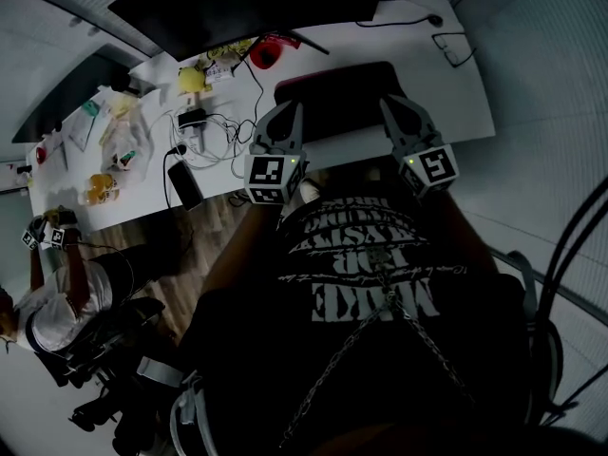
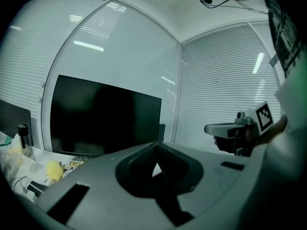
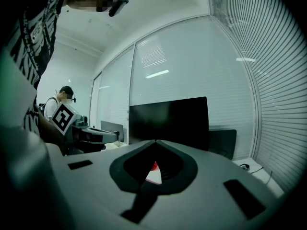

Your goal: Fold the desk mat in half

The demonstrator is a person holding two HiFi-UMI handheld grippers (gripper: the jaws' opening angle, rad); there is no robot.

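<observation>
The dark desk mat (image 1: 334, 98) lies on the white desk (image 1: 456, 93), just in front of the person. My left gripper (image 1: 288, 108) is at the mat's near left corner and my right gripper (image 1: 391, 103) at its near right corner. Both are shut on the mat's edge, though the jaws' own bodies hide the pinch. In the left gripper view the jaw tips (image 2: 154, 143) meet with no gap, and the right gripper (image 2: 232, 128) shows off to the right. The right gripper view shows its tips (image 3: 154, 141) closed too, with the left gripper (image 3: 96, 134) alongside.
A black monitor (image 1: 247, 8) stands behind the mat. Cables and a charger (image 1: 201, 129), a black phone (image 1: 183, 184), a red object (image 1: 267, 52) and yellow items (image 1: 190, 80) crowd the desk's left. Glasses (image 1: 454, 47) lie at the far right. Another person (image 1: 57, 293) sits at lower left.
</observation>
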